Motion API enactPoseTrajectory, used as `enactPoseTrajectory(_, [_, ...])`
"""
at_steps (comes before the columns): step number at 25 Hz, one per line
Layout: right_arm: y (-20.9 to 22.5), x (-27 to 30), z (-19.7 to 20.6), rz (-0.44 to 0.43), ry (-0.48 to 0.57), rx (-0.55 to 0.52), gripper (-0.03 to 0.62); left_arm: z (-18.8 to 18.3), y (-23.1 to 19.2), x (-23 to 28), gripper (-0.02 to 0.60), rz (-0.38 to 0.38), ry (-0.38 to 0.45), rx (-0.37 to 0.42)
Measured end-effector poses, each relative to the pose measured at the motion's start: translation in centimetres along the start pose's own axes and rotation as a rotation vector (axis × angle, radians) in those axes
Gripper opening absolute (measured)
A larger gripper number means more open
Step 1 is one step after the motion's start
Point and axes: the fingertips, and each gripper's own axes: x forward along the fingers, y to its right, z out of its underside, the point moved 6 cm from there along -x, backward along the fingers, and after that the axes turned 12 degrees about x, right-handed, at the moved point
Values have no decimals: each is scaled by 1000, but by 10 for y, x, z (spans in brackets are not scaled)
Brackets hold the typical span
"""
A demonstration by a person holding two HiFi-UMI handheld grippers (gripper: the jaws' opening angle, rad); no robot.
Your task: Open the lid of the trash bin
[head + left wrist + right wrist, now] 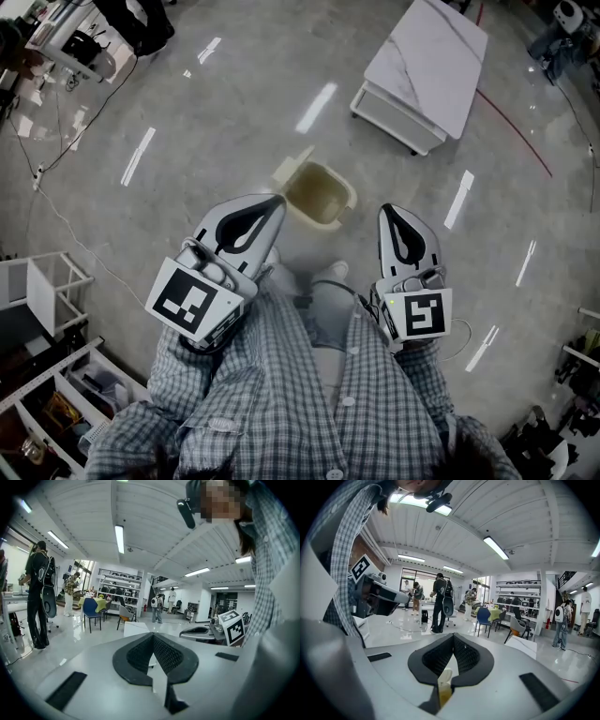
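Observation:
A beige trash bin (321, 194) stands on the grey floor just ahead of the person's feet. Its inside shows, and its lid (292, 166) is tipped up at the far left rim. My left gripper (276, 202) hangs close to the bin's near left corner, and I cannot tell if it touches. Its tips are shut with nothing between them (153, 635). My right gripper (394, 212) hangs a little to the bin's right, apart from it, also shut and empty (453, 635). In the right gripper view a beige piece of the bin (444, 682) shows through the gap behind the tips.
A white marble-top table (427, 70) stands beyond the bin at the upper right. White shelving (47, 394) fills the lower left, and a cable (66, 225) trails over the floor there. Several people and a blue chair (91, 609) stand farther off in the hall.

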Motion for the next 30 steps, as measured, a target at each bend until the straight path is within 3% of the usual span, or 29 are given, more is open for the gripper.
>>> enactPoseTrajectory(30, [-10, -3, 11, -19, -34, -4, 20, 12, 6, -13, 5, -6, -22, -17])
